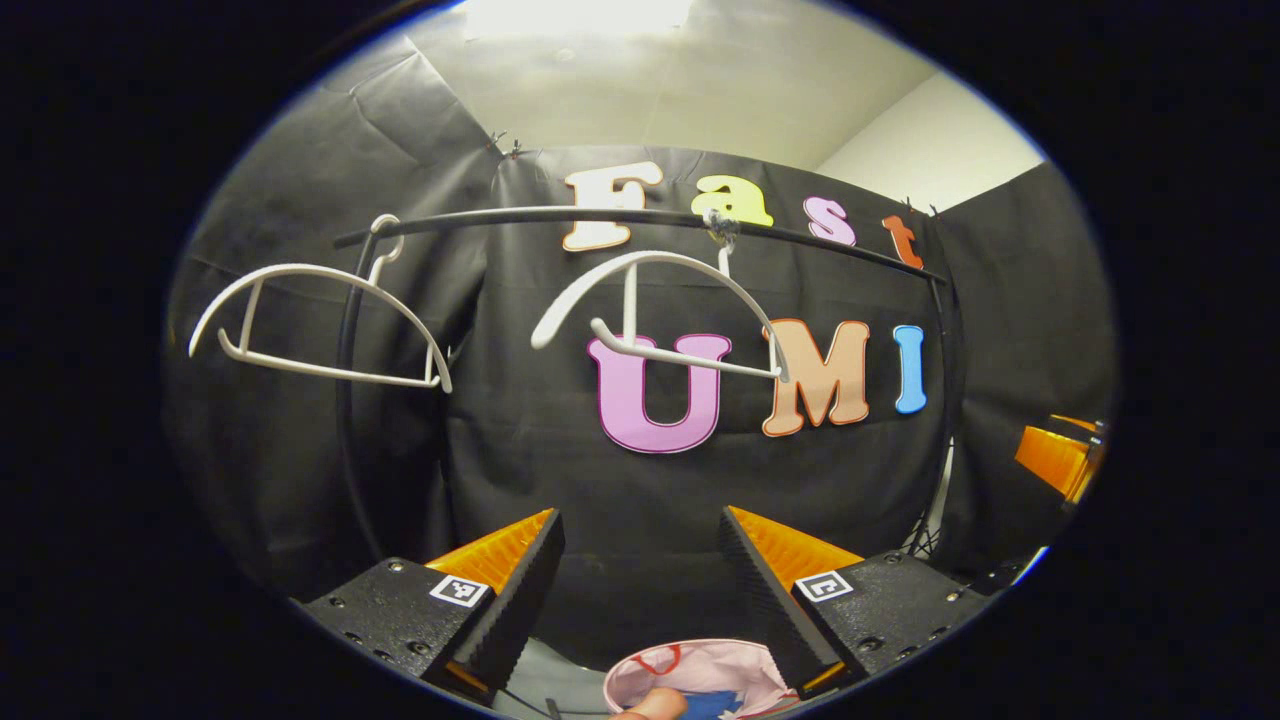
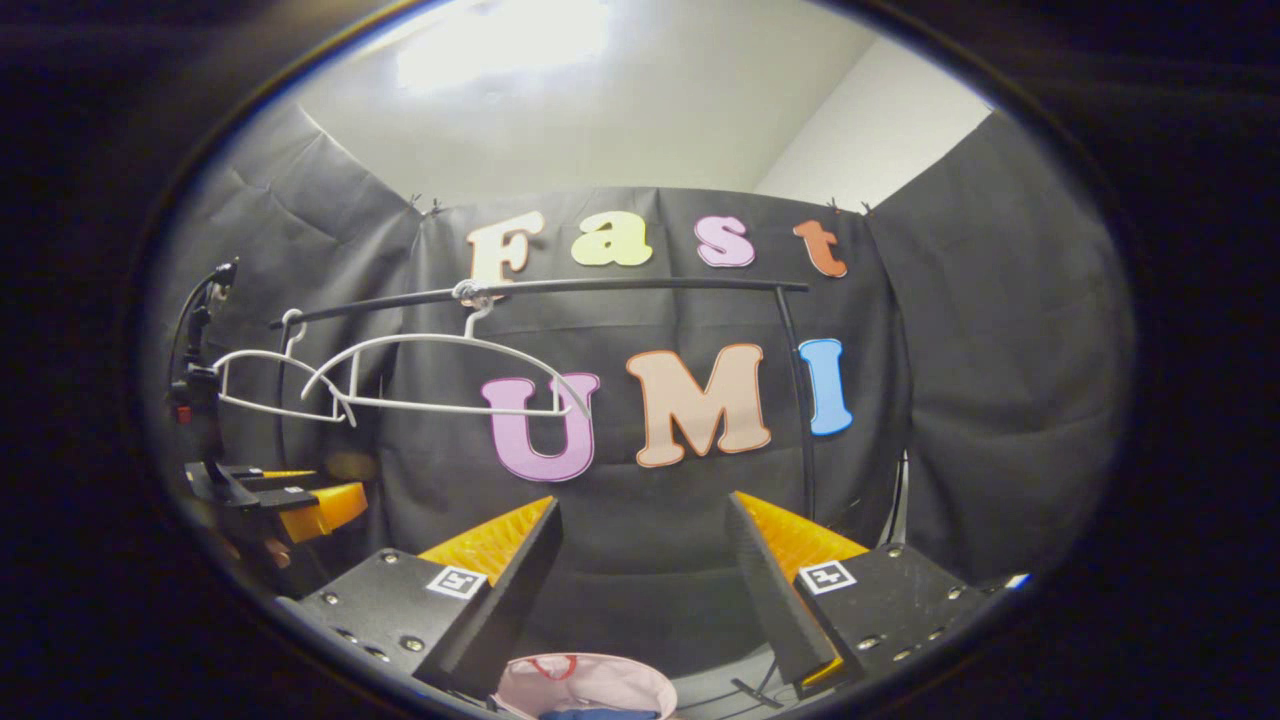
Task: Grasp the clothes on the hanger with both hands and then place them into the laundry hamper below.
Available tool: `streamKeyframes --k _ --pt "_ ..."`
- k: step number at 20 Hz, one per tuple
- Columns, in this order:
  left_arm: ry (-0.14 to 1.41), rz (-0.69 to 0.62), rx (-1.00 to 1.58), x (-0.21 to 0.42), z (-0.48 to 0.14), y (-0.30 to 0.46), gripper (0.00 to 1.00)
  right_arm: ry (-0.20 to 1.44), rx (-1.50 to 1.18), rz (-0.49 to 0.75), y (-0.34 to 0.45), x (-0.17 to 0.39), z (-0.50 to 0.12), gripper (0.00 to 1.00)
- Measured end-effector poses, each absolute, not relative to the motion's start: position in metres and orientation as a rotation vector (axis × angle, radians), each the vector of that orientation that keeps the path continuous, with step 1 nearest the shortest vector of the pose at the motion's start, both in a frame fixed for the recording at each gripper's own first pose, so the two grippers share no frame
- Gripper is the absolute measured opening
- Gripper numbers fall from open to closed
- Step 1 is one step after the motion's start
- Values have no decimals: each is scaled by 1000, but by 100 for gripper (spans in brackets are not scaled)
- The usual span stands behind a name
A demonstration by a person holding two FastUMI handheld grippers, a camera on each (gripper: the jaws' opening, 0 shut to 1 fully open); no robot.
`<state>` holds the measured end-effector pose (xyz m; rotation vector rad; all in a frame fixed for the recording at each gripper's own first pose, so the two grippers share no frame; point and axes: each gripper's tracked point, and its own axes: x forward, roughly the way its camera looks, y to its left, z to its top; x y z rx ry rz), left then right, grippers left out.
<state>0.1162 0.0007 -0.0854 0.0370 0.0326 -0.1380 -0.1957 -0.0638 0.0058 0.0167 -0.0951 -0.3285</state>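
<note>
black cloth walls, white ceiling, bright ceiling light

**No readable text on any object**

Only markings: square black-and-white fiducial tags, 1 on each finger mount of the left gripper and the right gripper. Pure code patterns, no letters or digits. Hamper trim too small to tell.

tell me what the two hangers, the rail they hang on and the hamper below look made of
The two hangers look like white moulded plastic: smooth, matte, uniform, with thick rounded arms. The rail looks like a dark metal tube, thin and evenly round, though painted plastic is possible. The hamper appears to be soft pink fabric with red trim; its rim curves loosely.
</note>
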Motion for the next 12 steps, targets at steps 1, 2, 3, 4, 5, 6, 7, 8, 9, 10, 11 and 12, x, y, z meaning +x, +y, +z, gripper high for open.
streamKeyframes --k 1,2,3,4,5,6,7,8,9,10,11,12 --pt "39 -138 31 117 -87 -2 96 -92 22 -320 -66 -198 3 98" --pt "41 -134 27 118 -88 -3 96 -88 31 -306 -66 -199 0 98" --pt "42 -131 26 120 -88 -5 96 -86 41 -287 -65 -200 -4 98" --pt "43 -132 29 120 -90 -9 96 -84 53 -271 -64 -201 -6 96" --pt "44 -131 29 121 -91 -12 96 -82 65 -258 -65 -203 -7 96" --pt "45 -131 27 122 -93 -16 96 -80 73 -246 -66 -204 -10 97" --pt "47 -133 25 123 -95 -20 96 -76 73 -240 -68 -203 -12 97" --pt "46 -130 21 124 -96 -22 96 -73 67 -238 -71 -204 -13 98" --pt "52 -127 17 124 -98 -24 96 -70 61 -240 -73 -208 -14 98" --pt "57 -125 15 124 -100 -26 96 -70 56 -241 -75 -210 -14 98" --pt "56 -123 15 124 -100 -27 96 -70 51 -241 -77 -212 -15 98" --pt "50 -120 18 124 -98 -28 96 -72 47 -239 -77 -213 -14 98"
